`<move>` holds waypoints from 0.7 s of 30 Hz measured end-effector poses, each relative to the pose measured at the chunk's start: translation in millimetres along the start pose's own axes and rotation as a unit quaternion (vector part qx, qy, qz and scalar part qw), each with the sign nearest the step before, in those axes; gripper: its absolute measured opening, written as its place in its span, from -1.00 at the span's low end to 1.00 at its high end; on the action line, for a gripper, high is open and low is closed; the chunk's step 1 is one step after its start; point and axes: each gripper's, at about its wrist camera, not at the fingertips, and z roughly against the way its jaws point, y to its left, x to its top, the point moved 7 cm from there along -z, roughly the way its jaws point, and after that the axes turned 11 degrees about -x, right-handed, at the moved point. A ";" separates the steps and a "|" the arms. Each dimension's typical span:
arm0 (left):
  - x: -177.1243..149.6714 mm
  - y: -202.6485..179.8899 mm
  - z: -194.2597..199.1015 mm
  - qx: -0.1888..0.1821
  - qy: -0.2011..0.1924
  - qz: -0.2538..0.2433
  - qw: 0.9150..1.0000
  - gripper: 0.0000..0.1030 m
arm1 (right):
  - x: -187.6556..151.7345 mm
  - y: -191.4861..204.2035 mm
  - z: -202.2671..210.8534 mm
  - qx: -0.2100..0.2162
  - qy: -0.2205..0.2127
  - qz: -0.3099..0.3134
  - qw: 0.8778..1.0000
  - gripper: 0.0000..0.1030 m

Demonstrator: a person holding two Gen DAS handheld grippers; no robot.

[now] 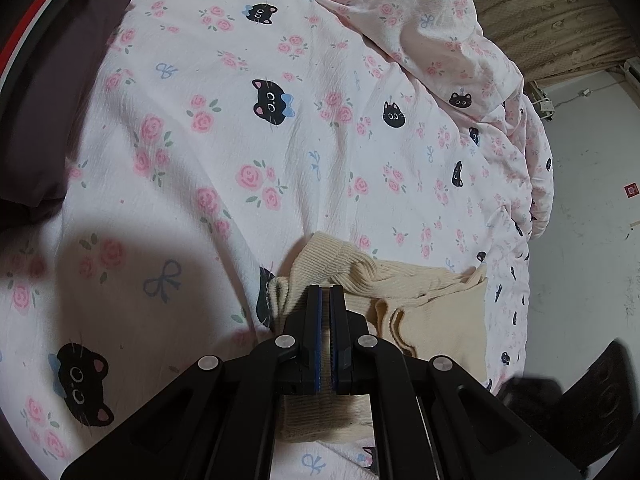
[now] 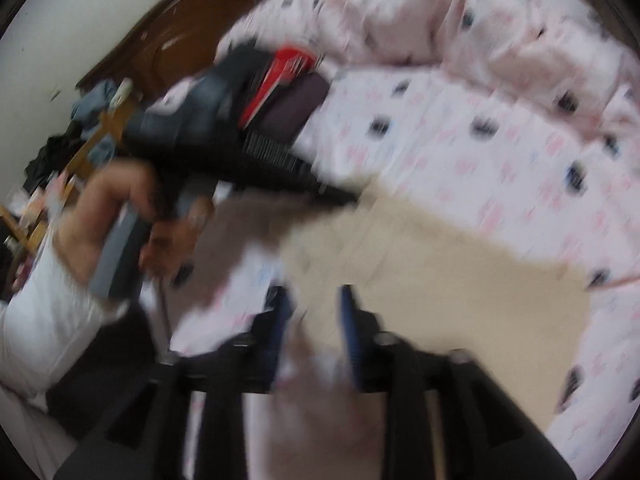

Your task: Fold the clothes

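Left tongs (image 1: pixel 325 292) clamp knit (image 1: pixel 436 300); right tongs (image 2: pixel 316 300) gape, gripping nothing: unheld side may sag, skewing fold on bedspread (image 1: pixel 280 140).

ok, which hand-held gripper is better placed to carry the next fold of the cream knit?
Left, probably. The left hand-held gripper is shut on the cream knit edge; the right hand-held gripper is open and holds nothing, its view blurred.

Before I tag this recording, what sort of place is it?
Most likely a bedroom. The work surface is a bed with a pink quilt printed with roses and black cat faces, a dark wooden headboard stands against the wall, and a cream knit garment lies on the quilt.
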 end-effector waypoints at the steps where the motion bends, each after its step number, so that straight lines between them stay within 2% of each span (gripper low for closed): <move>1: 0.1 0.3 -0.2 0.000 0.000 0.000 1.000 -0.96 | 8.2 -2.9 1.2 -0.011 -0.010 0.003 1.000 -0.13; 2: 0.2 0.6 -0.2 0.000 0.000 0.000 1.000 -0.96 | 16.4 -5.7 2.4 -0.023 -0.021 0.006 1.000 -0.13; 6: 0.0 1.8 0.3 -0.001 0.001 0.002 1.000 -0.96 | 35.6 -13.9 -21.2 -0.047 -0.008 0.026 0.998 -0.13; 10: -0.4 1.7 0.6 -0.001 0.001 0.001 1.000 -0.96 | 34.9 -23.6 -54.1 -0.066 0.028 0.047 0.996 -0.31; 20: -0.2 1.1 -0.5 -0.003 0.003 0.002 1.000 -0.96 | 37.6 -38.0 -64.1 -0.064 0.037 0.048 0.996 -0.34; 21: -0.3 1.2 -0.5 -0.003 0.003 0.002 1.000 -0.96 | 36.7 -37.1 -65.7 -0.061 0.040 0.049 0.996 -0.45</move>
